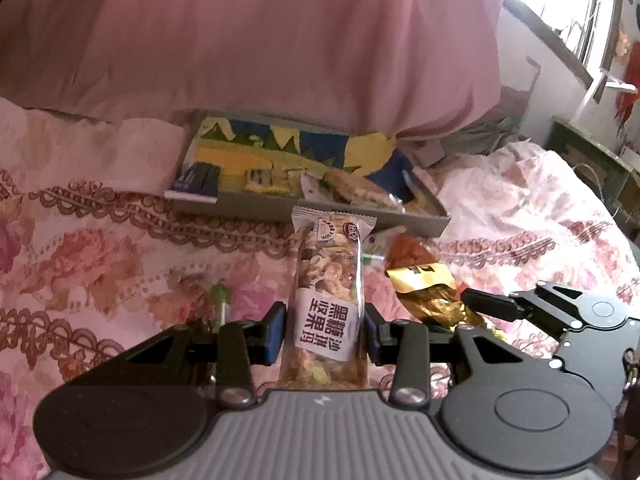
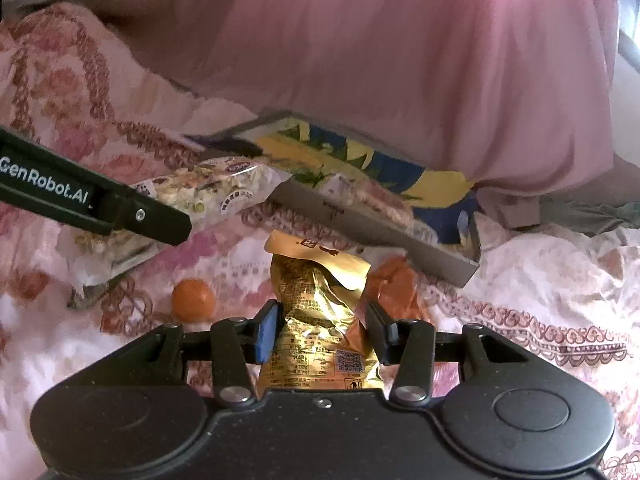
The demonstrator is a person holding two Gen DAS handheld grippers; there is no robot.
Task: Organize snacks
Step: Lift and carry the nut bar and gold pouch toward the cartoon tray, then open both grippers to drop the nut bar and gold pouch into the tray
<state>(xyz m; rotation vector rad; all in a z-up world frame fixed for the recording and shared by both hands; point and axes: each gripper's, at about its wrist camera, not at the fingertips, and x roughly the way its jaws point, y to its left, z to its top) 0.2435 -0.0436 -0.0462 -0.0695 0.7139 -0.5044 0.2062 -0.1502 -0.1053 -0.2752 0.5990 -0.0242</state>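
Left wrist view: the left gripper (image 1: 324,330) pinches a nut bar (image 1: 329,296) by its long sides, blue pads pressed against the wrapper, so the bar sticks out lengthwise toward the tray (image 1: 240,206) just ahead. That hold would let it slide in end first. Its white label carries large Chinese characters, seen upside down. The tray sits on the floral bedspread (image 1: 100,248) and already holds several packets over a yellow-and-blue printed lining. A gold pouch (image 1: 424,280) hangs to the right, in the right gripper's tip.

Right wrist view: the right gripper (image 2: 322,330) clamps the gold pouch (image 2: 316,312) at its waist, top flap pointing at the tray (image 2: 372,226). A QR code and fine print show, unreadable. An orange ball (image 2: 193,300) lies on the bedspread. The left gripper's arm reads "GenRobot.AI"
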